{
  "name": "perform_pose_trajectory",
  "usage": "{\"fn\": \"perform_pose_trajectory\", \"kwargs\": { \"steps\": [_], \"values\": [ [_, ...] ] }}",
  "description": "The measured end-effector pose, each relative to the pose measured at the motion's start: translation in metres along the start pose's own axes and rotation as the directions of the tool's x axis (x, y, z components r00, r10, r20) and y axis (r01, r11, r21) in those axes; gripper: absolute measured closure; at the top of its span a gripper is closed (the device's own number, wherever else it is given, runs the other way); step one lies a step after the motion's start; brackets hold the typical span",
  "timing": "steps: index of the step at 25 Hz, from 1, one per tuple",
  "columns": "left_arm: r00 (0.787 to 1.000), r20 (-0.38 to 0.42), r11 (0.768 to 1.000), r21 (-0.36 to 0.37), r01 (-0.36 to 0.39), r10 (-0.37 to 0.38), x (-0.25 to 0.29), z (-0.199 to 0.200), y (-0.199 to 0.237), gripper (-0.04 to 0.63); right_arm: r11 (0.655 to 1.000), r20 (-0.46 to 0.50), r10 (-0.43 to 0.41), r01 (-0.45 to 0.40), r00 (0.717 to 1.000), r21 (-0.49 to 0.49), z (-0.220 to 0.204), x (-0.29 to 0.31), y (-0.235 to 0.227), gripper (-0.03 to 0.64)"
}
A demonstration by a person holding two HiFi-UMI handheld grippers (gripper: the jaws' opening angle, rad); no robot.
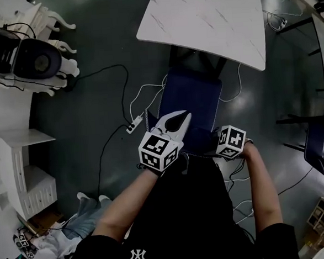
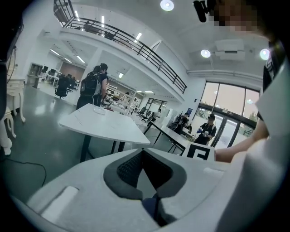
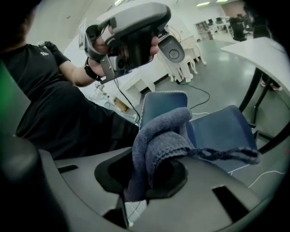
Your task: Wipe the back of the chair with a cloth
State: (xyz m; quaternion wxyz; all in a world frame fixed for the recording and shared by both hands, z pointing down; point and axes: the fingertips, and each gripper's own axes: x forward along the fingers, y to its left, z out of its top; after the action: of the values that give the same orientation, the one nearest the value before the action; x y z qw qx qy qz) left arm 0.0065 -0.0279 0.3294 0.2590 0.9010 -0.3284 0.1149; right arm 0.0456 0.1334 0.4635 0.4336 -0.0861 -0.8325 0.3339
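Note:
A blue chair stands right in front of me, half tucked under a white table. In the right gripper view its upright back and seat lie just beyond the jaws. My right gripper is shut on a bunched blue cloth, and a frayed edge of it trails to the right. In the head view only that gripper's marker cube shows, by the chair's back. My left gripper hangs over the chair, jaws together and holding nothing.
A power strip and cables lie on the dark floor left of the chair. White furniture stands at the left, and another blue chair at the right. People stand by distant desks.

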Motion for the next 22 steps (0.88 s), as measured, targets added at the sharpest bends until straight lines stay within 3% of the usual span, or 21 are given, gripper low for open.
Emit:
{"fn": "perform_pose_trajectory", "kwargs": {
  "steps": [5, 9, 13, 19, 22],
  "values": [
    [1.000, 0.025, 1.000, 0.020, 0.018, -0.019, -0.016, 0.012, -0.018, 0.586, 0.995, 0.203, -0.088, 0.077, 0.975, 0.064, 0.017, -0.021, 0.012, 0.534],
    [0.998, 0.049, 0.999, 0.039, 0.031, -0.033, -0.028, 0.023, -0.029, 0.586, 0.973, 0.372, -0.223, 0.182, 0.901, 0.143, 0.038, -0.052, 0.012, 0.534],
    [0.996, 0.085, 0.998, 0.050, 0.029, -0.033, -0.045, 0.039, -0.036, 0.586, 0.932, 0.508, -0.361, 0.289, 0.782, 0.218, 0.067, -0.095, 0.015, 0.534],
    [0.987, 0.159, 0.995, 0.095, -0.004, -0.011, -0.070, 0.081, -0.041, 0.586, 0.878, 0.702, -0.469, 0.374, 0.537, 0.300, 0.118, -0.183, 0.040, 0.534],
    [0.981, 0.195, 0.993, 0.121, -0.007, -0.017, -0.081, 0.103, -0.049, 0.586, 0.857, 0.753, -0.488, 0.405, 0.441, 0.319, 0.139, -0.218, 0.058, 0.534]
  ]
}}
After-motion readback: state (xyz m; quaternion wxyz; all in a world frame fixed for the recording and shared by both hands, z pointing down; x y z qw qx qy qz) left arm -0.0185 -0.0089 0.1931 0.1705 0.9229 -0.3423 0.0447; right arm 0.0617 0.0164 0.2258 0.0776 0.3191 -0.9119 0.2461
